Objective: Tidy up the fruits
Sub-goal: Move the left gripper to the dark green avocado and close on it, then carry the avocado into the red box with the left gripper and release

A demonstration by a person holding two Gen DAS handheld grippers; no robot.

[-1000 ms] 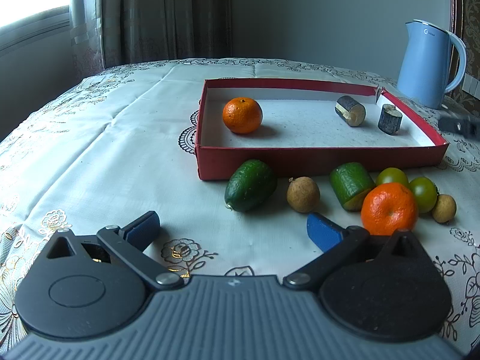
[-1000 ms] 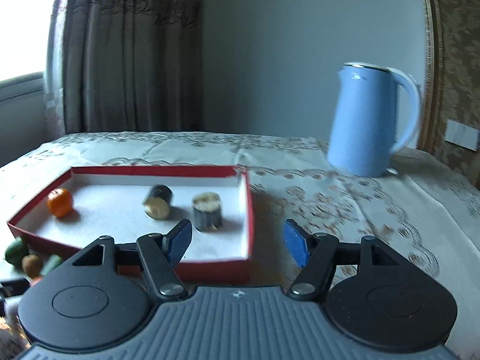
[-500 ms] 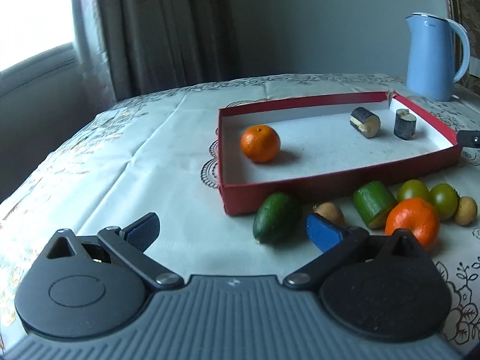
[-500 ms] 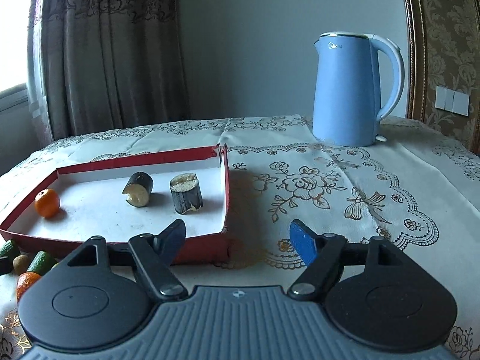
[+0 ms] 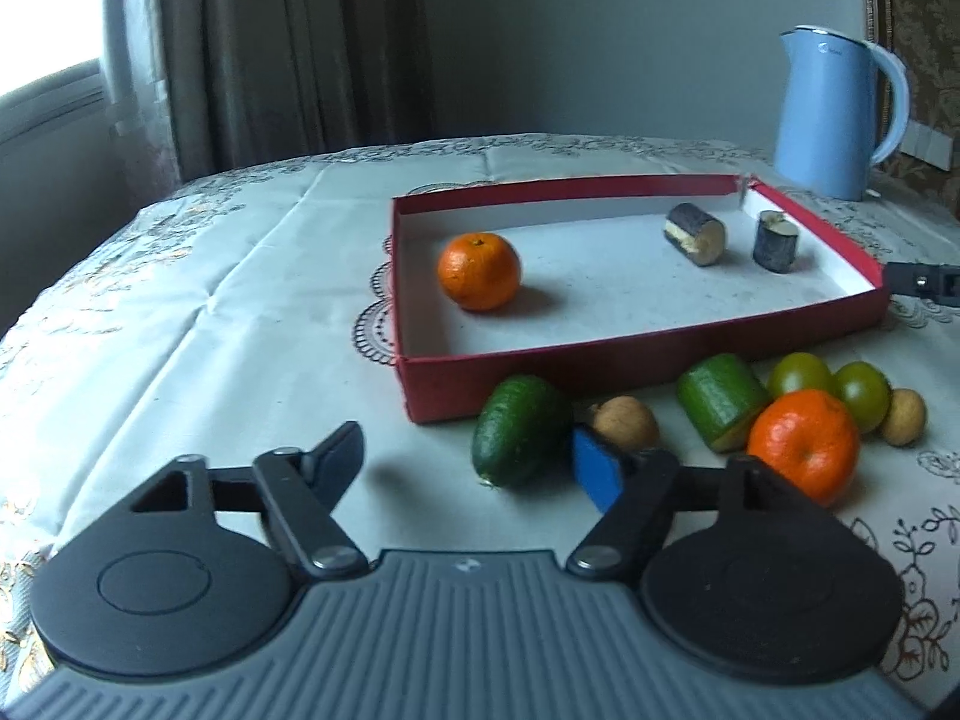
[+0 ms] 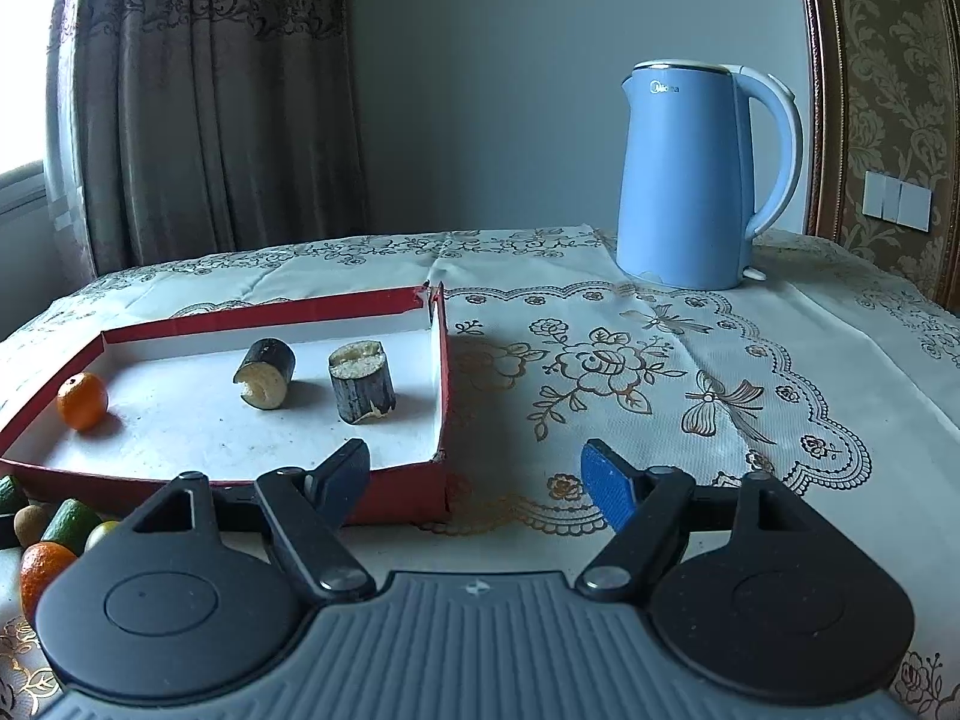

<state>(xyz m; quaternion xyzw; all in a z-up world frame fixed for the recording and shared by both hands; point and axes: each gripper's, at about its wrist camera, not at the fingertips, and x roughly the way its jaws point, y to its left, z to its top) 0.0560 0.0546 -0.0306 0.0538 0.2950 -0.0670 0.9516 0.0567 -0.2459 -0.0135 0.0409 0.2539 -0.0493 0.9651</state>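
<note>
Both grippers, left (image 5: 465,456) and right (image 6: 474,474), are held with fingers apart, nothing gripped. One orange (image 5: 478,270) is seen inside the tray (image 5: 660,342); a cucumber (image 5: 521,429), possibly touching the left gripper's blue pad, lies outside on the tabletop (image 5: 210,312)

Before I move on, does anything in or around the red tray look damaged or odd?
Yes. The red tray is split at its far right corner, where the walls gape with ragged edges. Inside, two dark cut chunks differ in pose: one lies on its side, the other stands upright.
</note>
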